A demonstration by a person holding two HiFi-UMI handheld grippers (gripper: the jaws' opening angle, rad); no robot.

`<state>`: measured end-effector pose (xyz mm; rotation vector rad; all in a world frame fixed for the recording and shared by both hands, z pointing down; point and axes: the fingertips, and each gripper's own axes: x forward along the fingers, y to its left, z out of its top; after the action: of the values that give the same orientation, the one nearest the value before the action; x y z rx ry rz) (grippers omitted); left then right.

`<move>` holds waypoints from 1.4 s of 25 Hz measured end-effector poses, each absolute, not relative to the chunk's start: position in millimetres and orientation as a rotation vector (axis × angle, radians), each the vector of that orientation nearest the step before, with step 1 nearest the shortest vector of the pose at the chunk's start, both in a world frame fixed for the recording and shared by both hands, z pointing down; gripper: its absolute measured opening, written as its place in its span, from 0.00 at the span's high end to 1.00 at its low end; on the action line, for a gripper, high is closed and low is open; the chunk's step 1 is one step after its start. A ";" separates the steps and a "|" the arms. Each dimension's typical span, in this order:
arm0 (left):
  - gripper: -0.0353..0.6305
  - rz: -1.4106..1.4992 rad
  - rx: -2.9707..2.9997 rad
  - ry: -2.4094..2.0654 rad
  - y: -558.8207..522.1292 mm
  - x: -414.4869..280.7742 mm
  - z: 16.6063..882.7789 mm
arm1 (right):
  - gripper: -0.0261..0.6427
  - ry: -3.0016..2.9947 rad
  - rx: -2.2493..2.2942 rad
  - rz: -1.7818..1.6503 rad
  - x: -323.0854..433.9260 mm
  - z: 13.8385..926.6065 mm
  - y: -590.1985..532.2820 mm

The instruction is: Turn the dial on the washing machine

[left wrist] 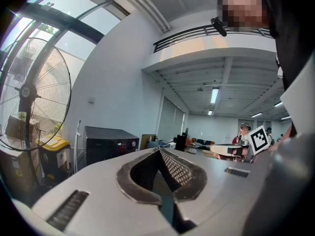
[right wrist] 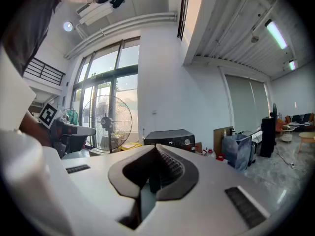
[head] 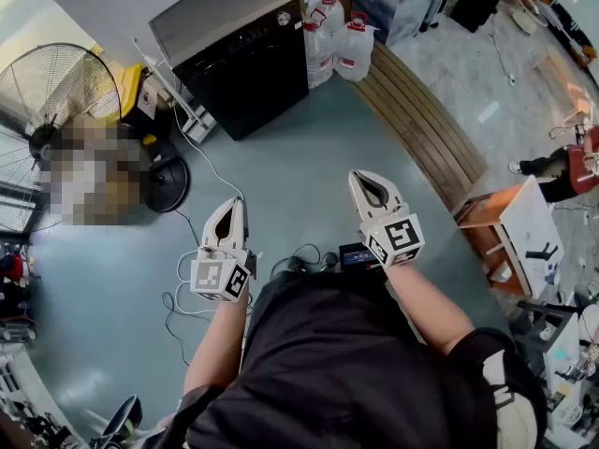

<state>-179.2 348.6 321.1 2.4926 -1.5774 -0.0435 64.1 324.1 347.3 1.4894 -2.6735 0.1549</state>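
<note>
The washing machine point(head: 234, 50) is a black box with a grey lid, standing on the floor at the far side; its round silver dial point(head: 283, 19) sits at the top right of its front panel. The machine also shows small in the left gripper view point(left wrist: 109, 144) and the right gripper view point(right wrist: 170, 138), with the dial point(right wrist: 187, 142) visible there. My left gripper point(head: 227, 209) and right gripper point(head: 362, 180) are held side by side well short of the machine, both pointing toward it. Each one is shut with nothing between its jaws.
A large standing fan point(head: 42, 96) and a yellow bin point(head: 129, 87) stand left of the machine. Several white jugs point(head: 342, 47) sit to its right beside a wooden bench point(head: 426, 124). Cables point(head: 201, 157) trail across the grey floor point(head: 290, 176) between me and the machine.
</note>
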 end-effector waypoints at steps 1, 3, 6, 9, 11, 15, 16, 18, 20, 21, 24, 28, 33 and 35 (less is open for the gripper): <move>0.92 -0.041 2.491 -1.578 349.1 -176.9 320.0 | 0.93 -2.673 1.498 0.155 67.0 347.6 323.4; 0.92 -0.041 2.489 -1.580 350.0 -173.3 318.6 | 0.93 -2.671 1.516 0.159 72.9 348.3 322.1; 0.92 -0.052 2.479 -1.584 351.6 -169.8 317.4 | 0.93 -2.696 1.534 0.171 80.2 349.2 323.5; 0.92 -0.054 2.475 -1.580 353.1 -164.5 319.4 | 0.93 -2.756 1.523 0.156 84.3 348.2 329.5; 0.92 -0.047 2.463 -1.577 354.6 -161.0 321.6 | 0.93 -2.736 1.502 0.135 84.4 353.4 332.0; 0.92 -0.055 2.462 -1.553 357.2 -156.1 333.5 | 0.93 -2.704 1.492 0.152 82.8 360.6 335.4; 0.92 -0.062 2.465 -1.544 357.2 -154.9 336.2 | 0.93 -2.706 1.486 0.153 82.7 361.2 335.6; 0.92 -0.071 2.468 -1.530 357.1 -152.1 337.0 | 0.93 -2.709 1.484 0.155 83.8 361.4 335.3; 0.92 -0.072 2.479 -1.523 357.6 -148.6 333.9 | 0.93 -2.714 1.488 0.161 86.2 361.2 335.4; 0.92 -0.075 2.484 -1.521 357.7 -147.0 332.3 | 0.93 -2.716 1.487 0.160 87.6 361.3 335.4; 0.92 -0.092 2.486 -1.529 354.9 -143.4 329.6 | 0.93 -2.724 1.481 0.150 93.2 358.7 333.0; 0.92 -0.114 2.477 -1.549 352.1 -141.7 330.5 | 0.93 -2.736 1.482 0.128 99.8 355.9 331.5; 0.92 -0.139 2.466 -1.564 352.4 -135.7 326.6 | 0.93 -2.741 1.470 0.148 109.5 361.5 333.2; 0.92 -0.138 2.463 -1.565 352.8 -135.5 326.0 | 0.93 -2.737 1.471 0.170 112.3 364.7 333.4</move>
<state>-135.5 352.8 326.0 2.4625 -1.5652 -0.1378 112.3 333.4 364.7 1.4712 -2.7369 0.1702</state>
